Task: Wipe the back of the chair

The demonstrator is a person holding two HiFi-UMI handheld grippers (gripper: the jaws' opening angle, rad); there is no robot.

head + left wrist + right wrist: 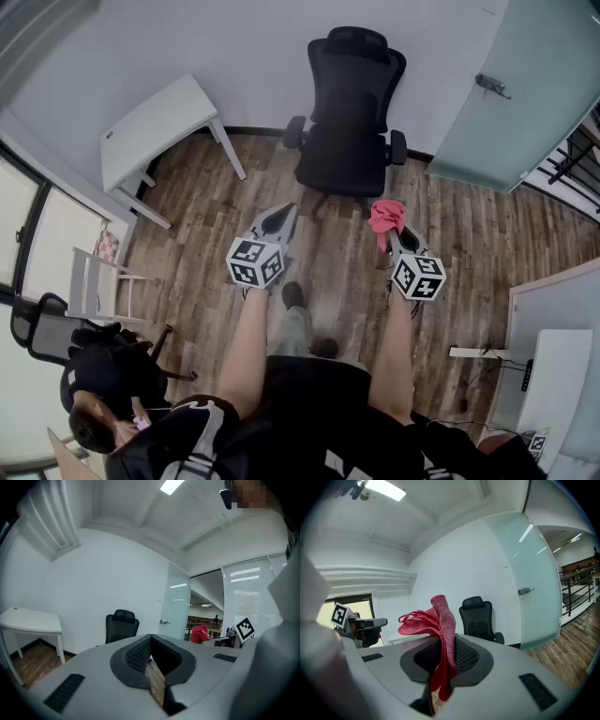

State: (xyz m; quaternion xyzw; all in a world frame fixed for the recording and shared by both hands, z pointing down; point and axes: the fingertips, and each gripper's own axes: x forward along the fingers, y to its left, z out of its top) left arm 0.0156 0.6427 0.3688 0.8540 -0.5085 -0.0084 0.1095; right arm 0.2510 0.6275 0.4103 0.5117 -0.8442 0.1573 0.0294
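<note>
A black office chair (pixel 349 122) with a headrest stands against the white wall, its seat facing me; it also shows in the left gripper view (pixel 121 626) and the right gripper view (pixel 478 617). My right gripper (pixel 392 230) is shut on a red cloth (pixel 386 216), which bunches up above the jaws (pixel 436 620). My left gripper (pixel 282 219) is shut with nothing in it, the jaws meeting at the tip (pixel 150 641). Both grippers are held a short way in front of the chair, apart from it.
A white table (pixel 155 127) stands left of the chair. A frosted glass door (pixel 506 94) is at the right. Another white desk (pixel 548 375) lies at the lower right. A person sits on a dark chair (pixel 56 337) at the lower left, by a white rack (pixel 94 281).
</note>
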